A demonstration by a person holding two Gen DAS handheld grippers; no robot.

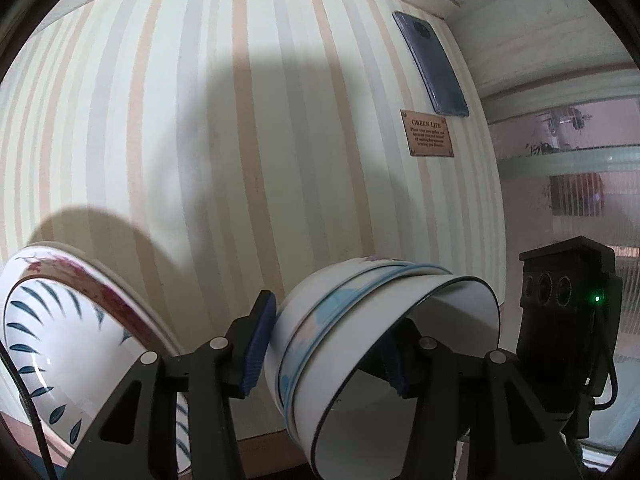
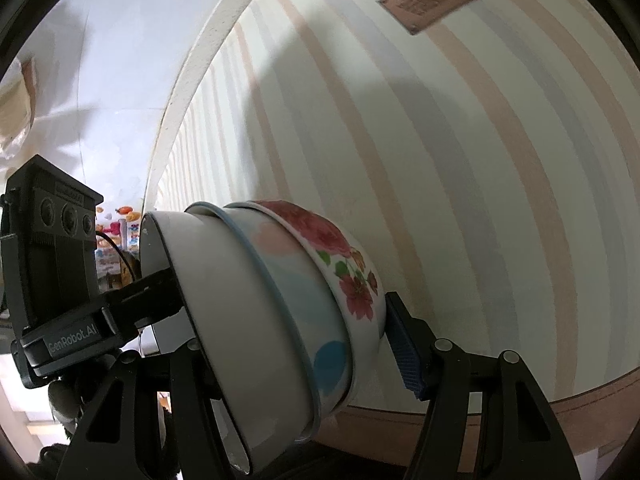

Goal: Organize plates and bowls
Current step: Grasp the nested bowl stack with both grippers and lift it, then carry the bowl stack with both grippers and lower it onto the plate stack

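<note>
Nested bowl stack [image 1: 384, 344] nearest lens, tipped on side, held aloft over striped tablecloth [image 1: 240, 120]. Left gripper [image 1: 328, 344] clamps stack wall: one pad outside, other inside innermost bowl. Right gripper [image 2: 288, 360]: far pad at floral bowl base, near finger hidden; grip cannot be confirmed. Glazed ceramic: heavy, slippery, chip-prone; take hold at rim. Both grippers pitched down. Leaf-pattern plate [image 1: 48, 340] lies left of stack

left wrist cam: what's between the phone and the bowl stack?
Left wrist view: a small brown plaque lies just below the phone; from there to the bowl stack, only bare striped cloth.
</note>
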